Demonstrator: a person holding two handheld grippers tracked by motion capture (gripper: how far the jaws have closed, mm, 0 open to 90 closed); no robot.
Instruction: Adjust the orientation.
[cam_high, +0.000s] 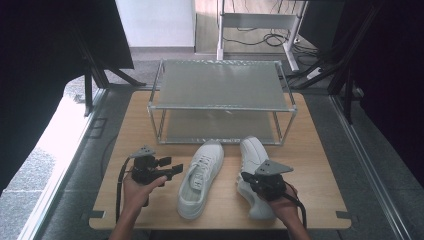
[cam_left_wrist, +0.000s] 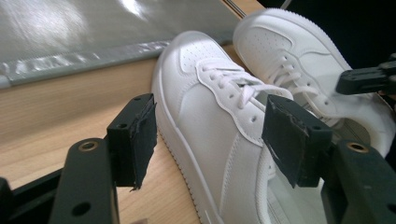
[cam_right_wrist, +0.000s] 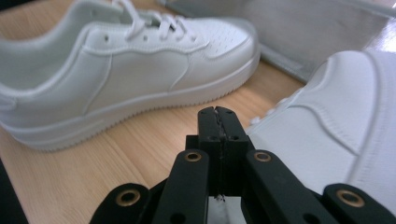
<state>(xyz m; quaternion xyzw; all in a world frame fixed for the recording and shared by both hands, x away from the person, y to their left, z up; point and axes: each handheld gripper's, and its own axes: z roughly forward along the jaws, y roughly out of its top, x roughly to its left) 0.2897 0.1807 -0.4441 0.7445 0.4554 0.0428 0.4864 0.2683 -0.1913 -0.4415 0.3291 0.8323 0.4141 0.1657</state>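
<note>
From the high view, two white shoes lie on a light wood counter (cam_high: 320, 150). The left shoe (cam_high: 201, 177) and the right shoe (cam_high: 251, 170) point their toes at a metal rack (cam_high: 220, 87) with two shelves at the back of the counter. The shoes are near each other but apart. The left claw (cam_high: 170, 167) is just beside the left shoe, and its jaws stand wide with nothing in them. The right claw (cam_high: 250, 182) sits over the back part of the right shoe. Bare wood lies to the left of the left claw and to the right of the right shoe. Grey floor runs along both sides of the counter.

In the left gripper view, the left claw (cam_left_wrist: 210, 140) is released, with the side of the left shoe (cam_left_wrist: 219, 126) seen between its jaws, not touched. The right shoe (cam_left_wrist: 289, 51) lies behind it.

In the right gripper view, the right claw (cam_right_wrist: 218, 123) is clenched, its jaws pressed together on nothing. The right shoe (cam_right_wrist: 341, 135) is just beside it. The left shoe (cam_right_wrist: 126, 70) lies across the wood, well apart.
</note>
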